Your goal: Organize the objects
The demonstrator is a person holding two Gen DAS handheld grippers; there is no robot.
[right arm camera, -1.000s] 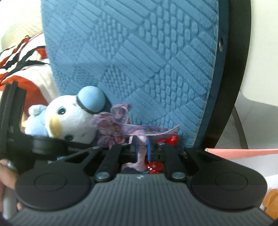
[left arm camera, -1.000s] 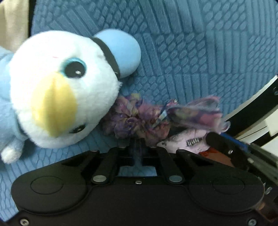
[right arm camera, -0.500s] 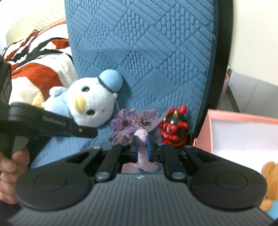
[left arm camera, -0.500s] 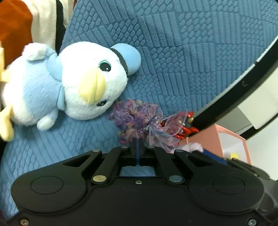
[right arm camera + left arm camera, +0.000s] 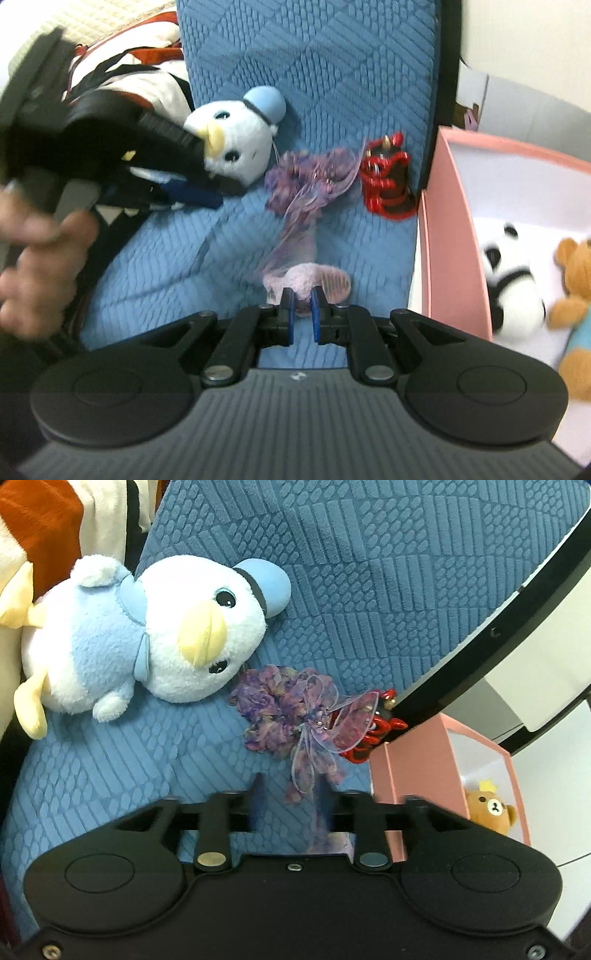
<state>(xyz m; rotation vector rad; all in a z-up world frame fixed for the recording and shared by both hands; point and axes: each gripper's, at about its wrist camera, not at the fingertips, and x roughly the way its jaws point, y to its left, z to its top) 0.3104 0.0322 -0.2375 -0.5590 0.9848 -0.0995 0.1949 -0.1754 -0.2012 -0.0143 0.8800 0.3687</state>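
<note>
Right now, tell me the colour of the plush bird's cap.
Light blue with a black band; the cap shows best in the left wrist view.

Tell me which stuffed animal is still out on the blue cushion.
The white-and-blue bird plush; the panda and brown bear already sit inside the pink box.

free: blue cushion [image 5: 155, 258] front | blocked right: pink box [image 5: 448, 236]

Even, soft indoor light with faint shadows and no glare. Fisheye bending curves the frame edges in both views. Motion blur smears the left gripper [image 5: 122, 162], the hand [image 5: 40, 266] and the purple hair ornament [image 5: 306, 206].
</note>
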